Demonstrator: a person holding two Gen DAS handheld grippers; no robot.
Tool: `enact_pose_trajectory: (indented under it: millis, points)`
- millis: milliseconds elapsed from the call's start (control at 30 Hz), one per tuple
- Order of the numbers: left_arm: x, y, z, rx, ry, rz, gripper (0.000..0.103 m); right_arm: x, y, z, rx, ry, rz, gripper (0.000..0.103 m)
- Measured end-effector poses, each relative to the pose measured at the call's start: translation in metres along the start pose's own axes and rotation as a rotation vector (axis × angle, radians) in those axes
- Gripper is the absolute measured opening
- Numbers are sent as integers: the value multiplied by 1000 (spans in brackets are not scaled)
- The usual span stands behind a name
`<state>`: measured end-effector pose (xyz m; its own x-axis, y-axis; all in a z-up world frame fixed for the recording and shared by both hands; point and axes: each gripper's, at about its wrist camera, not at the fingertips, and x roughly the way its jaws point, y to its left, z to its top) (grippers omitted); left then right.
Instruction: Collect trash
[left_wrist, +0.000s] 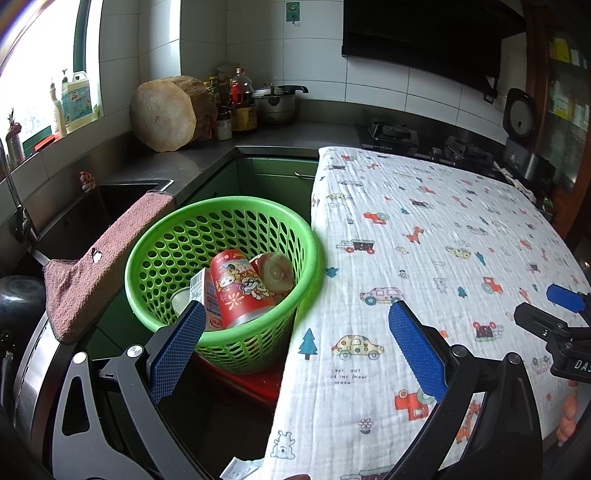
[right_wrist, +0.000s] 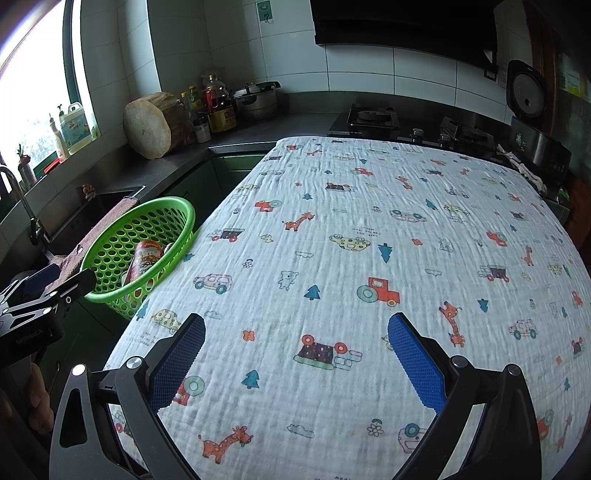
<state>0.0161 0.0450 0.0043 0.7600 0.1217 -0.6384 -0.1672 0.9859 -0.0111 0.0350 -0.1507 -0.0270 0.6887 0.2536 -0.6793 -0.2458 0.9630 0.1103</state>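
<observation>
Several pieces of trash lie in the green basket (left_wrist: 221, 236), a round plastic bin with perforated walls that sits left of centre in the left wrist view, touching the edge of the cloth-covered table (left_wrist: 443, 258). Most prominent is a red can (left_wrist: 240, 288) printed with cartoon figures, lying tilted with its top toward the upper part of the frame. Beside it on the right rests a clear plastic bottle (left_wrist: 275, 271), its round base facing the camera, and on the left a carton (left_wrist: 207, 299) with a barcode label. A pale round thing shows low in the basket, too hidden to name.

The left gripper (left_wrist: 295, 332) stands wide open with nothing between its blue pads; its left finger (left_wrist: 177, 343) overlaps the basket's near rim in the picture, and its right finger lies over the cloth. The can sits just above and between them.

The right gripper (right_wrist: 295, 354), seen in its own view, is likewise spread wide and holds nothing, over the printed cloth (right_wrist: 369, 240) in the lower middle of the frame. The basket lies well to its left at mid-left of that frame, with only the can's top showing above the rim.

A pink towel (left_wrist: 99, 266) drapes beside the basket over the sink edge. A red surface below the basket is mostly hidden. Scraps of paper at the bottom edge of the left view are cut off.
</observation>
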Motion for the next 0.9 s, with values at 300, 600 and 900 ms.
enact_pose_trajectory:
  millis: [300, 600, 900]
  points:
    - [-6, -2, 0, 1, -24, -21, 98, 0, 2, 0, -11, -2, 5, 96]
    - [-9, -6, 0, 10, -36, -43, 98, -1, 1, 1, -5, -3, 8, 96]
    - [-10, -7, 0, 8, -40, -61, 98, -1, 1, 1, -4, -4, 9, 96]
